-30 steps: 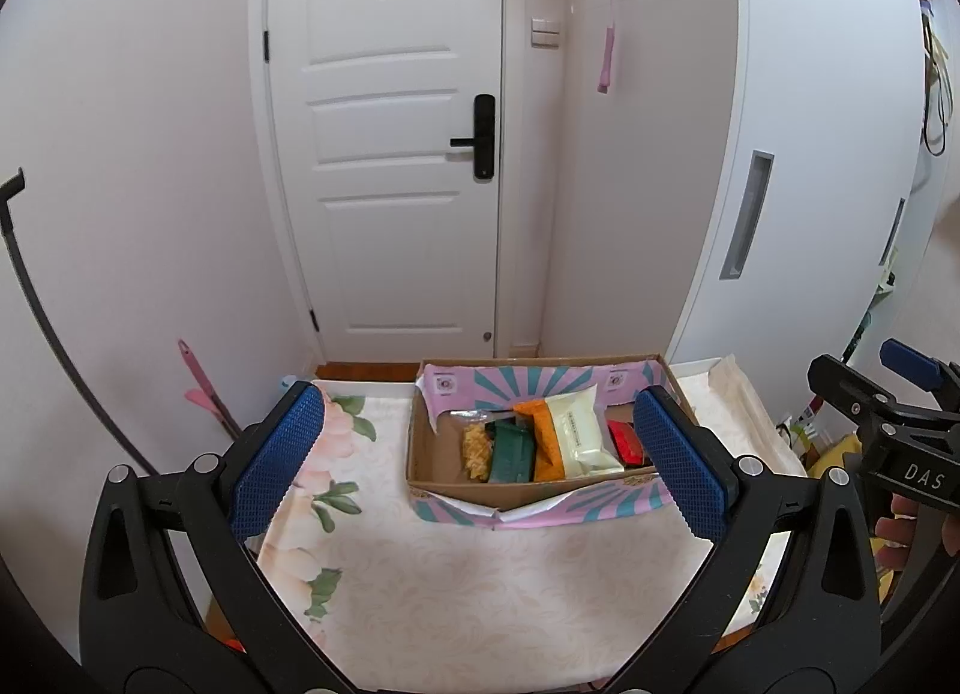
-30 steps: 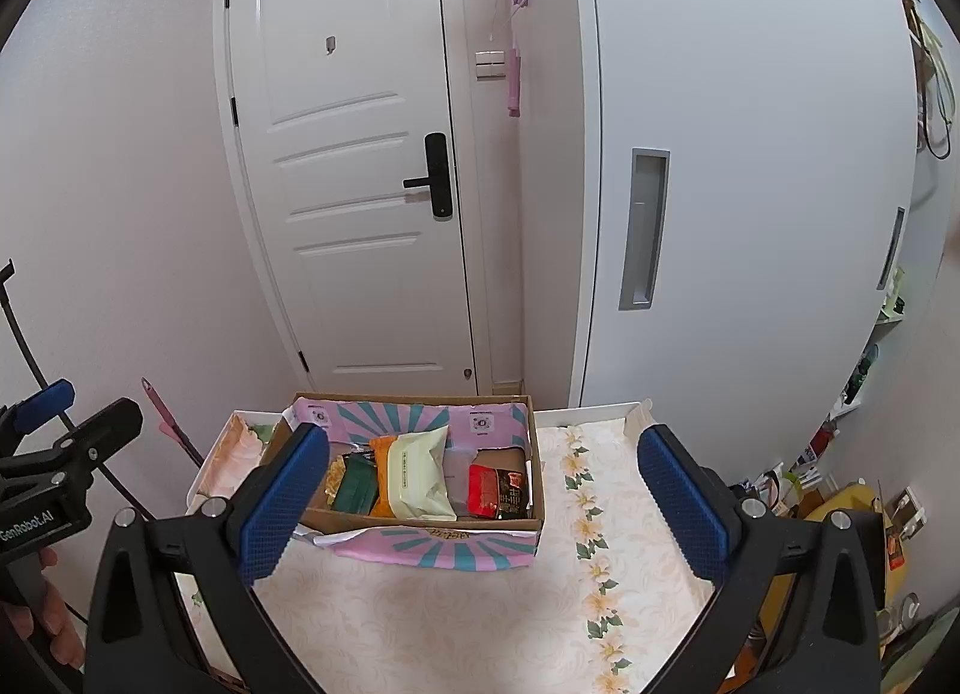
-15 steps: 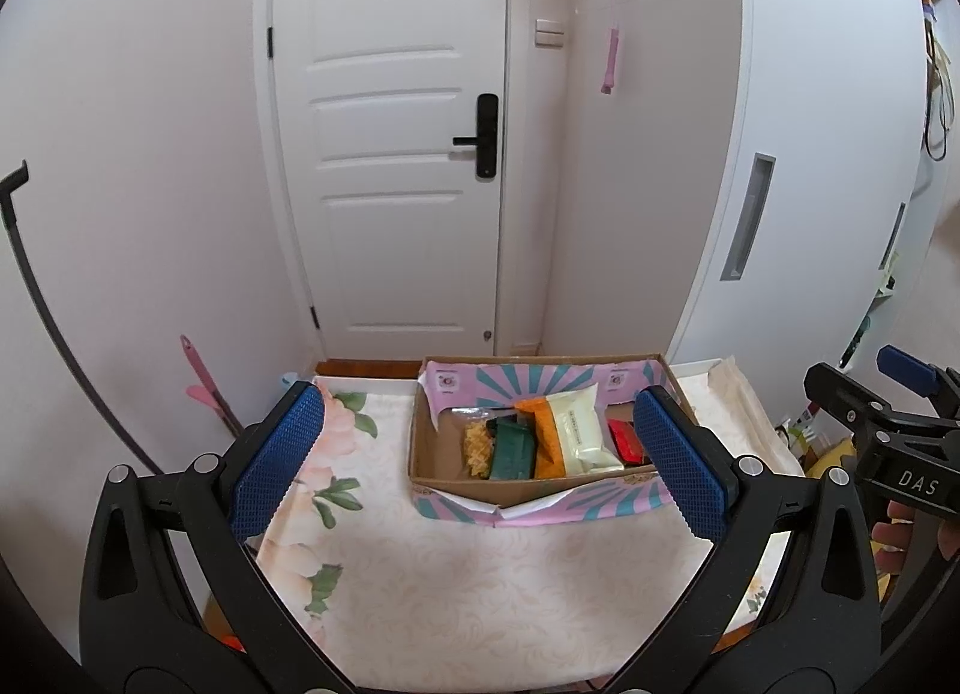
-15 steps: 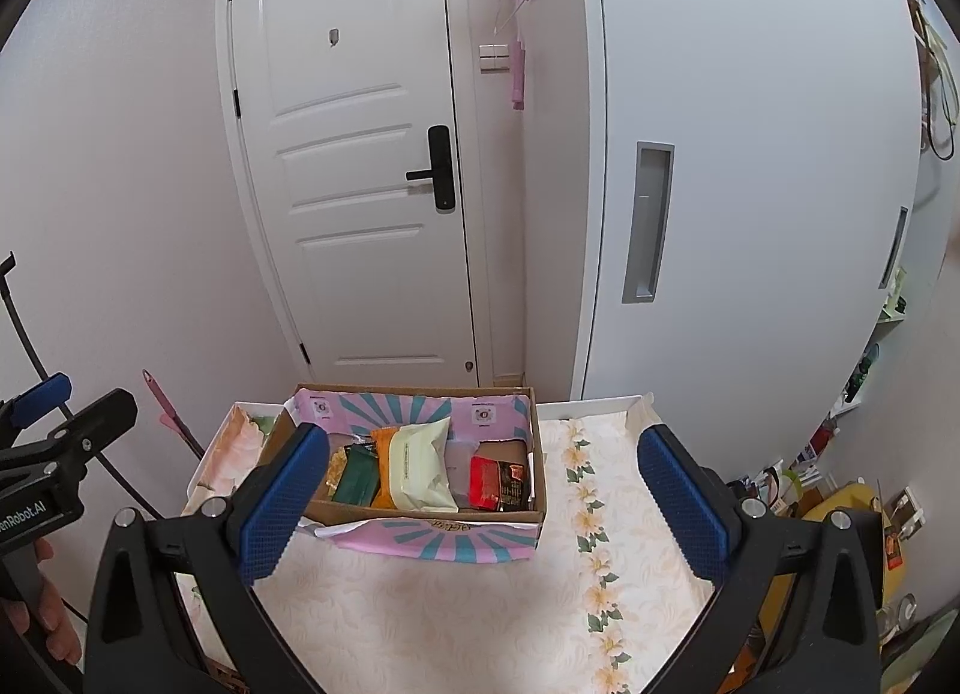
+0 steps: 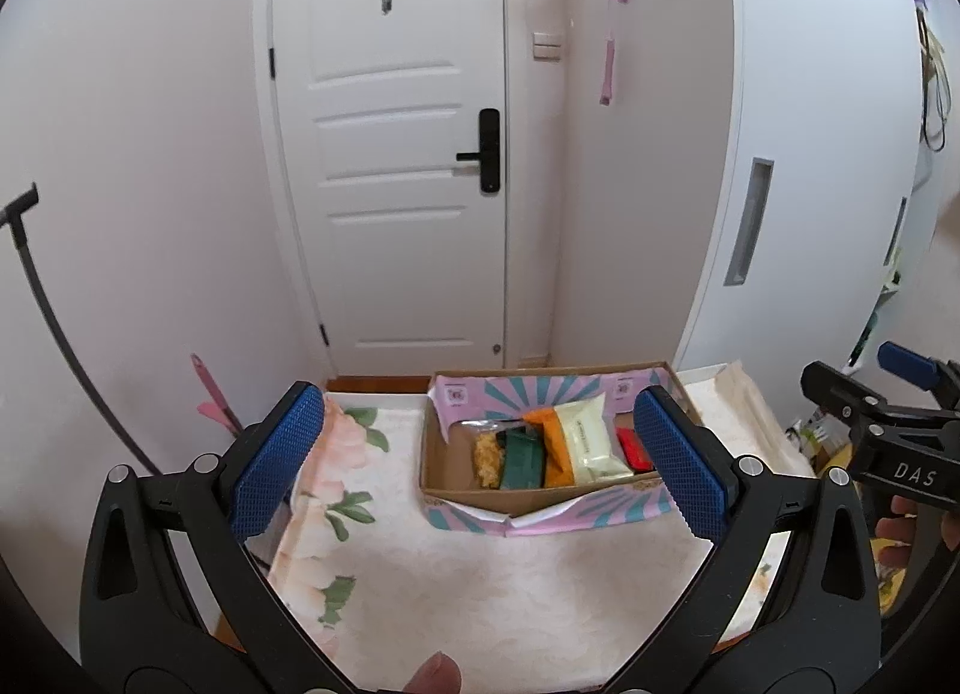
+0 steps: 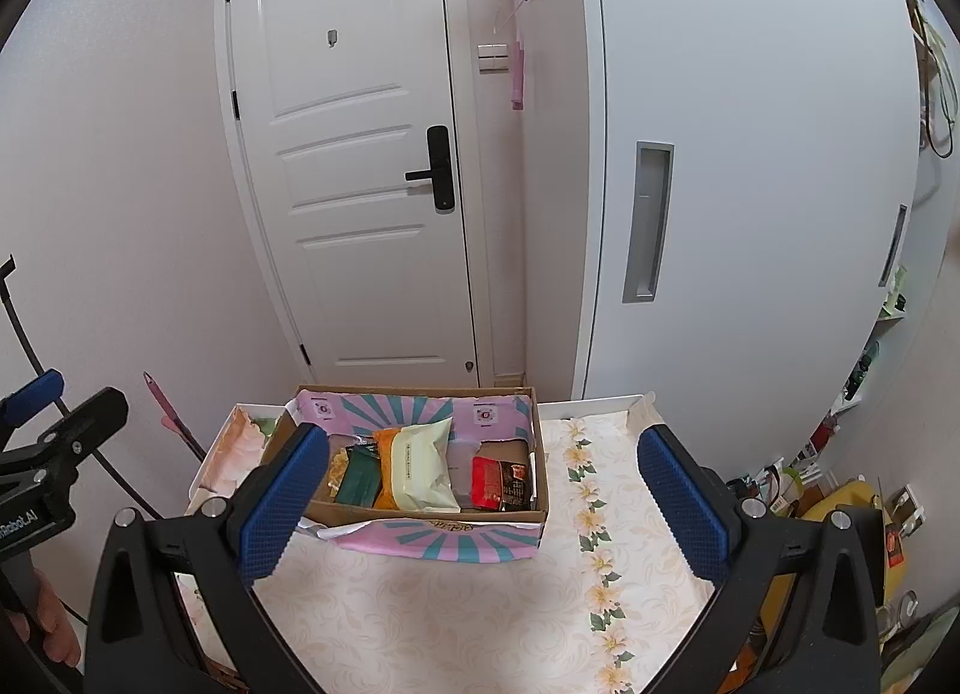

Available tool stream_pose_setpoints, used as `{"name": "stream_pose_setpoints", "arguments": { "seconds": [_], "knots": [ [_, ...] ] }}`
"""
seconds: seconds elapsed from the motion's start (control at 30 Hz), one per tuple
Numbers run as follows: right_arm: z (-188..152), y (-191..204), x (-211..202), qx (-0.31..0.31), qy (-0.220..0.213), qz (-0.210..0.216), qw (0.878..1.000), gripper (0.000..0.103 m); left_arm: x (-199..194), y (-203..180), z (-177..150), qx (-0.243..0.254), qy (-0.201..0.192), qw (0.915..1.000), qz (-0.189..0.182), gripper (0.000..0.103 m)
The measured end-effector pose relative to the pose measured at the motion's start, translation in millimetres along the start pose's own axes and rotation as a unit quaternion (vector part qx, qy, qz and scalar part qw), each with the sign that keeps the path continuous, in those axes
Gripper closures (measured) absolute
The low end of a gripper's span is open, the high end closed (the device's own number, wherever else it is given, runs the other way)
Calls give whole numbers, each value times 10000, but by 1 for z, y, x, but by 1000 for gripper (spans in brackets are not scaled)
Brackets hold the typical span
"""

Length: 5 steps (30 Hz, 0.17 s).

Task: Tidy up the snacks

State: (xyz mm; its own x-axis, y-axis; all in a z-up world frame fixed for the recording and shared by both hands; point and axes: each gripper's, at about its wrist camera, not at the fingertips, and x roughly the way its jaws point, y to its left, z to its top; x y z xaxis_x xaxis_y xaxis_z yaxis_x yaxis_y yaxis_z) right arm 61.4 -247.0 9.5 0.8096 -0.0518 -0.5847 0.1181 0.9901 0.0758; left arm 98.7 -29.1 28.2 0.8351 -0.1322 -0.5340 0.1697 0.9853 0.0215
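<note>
Right gripper (image 6: 480,496) hangs with its blue-padded fingers (image 6: 681,505) spread wide above the floral-clothed table (image 6: 420,622). Between them sits the open cardboard box with pink-and-teal sunburst flaps (image 6: 444,541), holding a pale cream packet (image 6: 420,466), a dark green packet (image 6: 357,478) and a red packet (image 6: 498,484). White panelled door (image 6: 354,154) behind.

"DAS" | right gripper (image 5: 900,442) body || "RobotAI" partly cut | left gripper (image 6: 36,490) body

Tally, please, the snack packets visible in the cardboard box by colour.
Yellow packet: 1
Green packet: 1
Orange packet: 1
Cream packet: 1
Red packet: 1
Total visible in the cardboard box: 5
</note>
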Motion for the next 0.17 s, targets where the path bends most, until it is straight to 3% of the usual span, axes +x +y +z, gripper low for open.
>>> {"name": "stream_pose_setpoints", "arguments": {
  "seconds": [0.17],
  "knots": [
    [-1,1,3,11,58,10,10000,1,5,1,-3,-64,35,10000,35,0]
  ]
}}
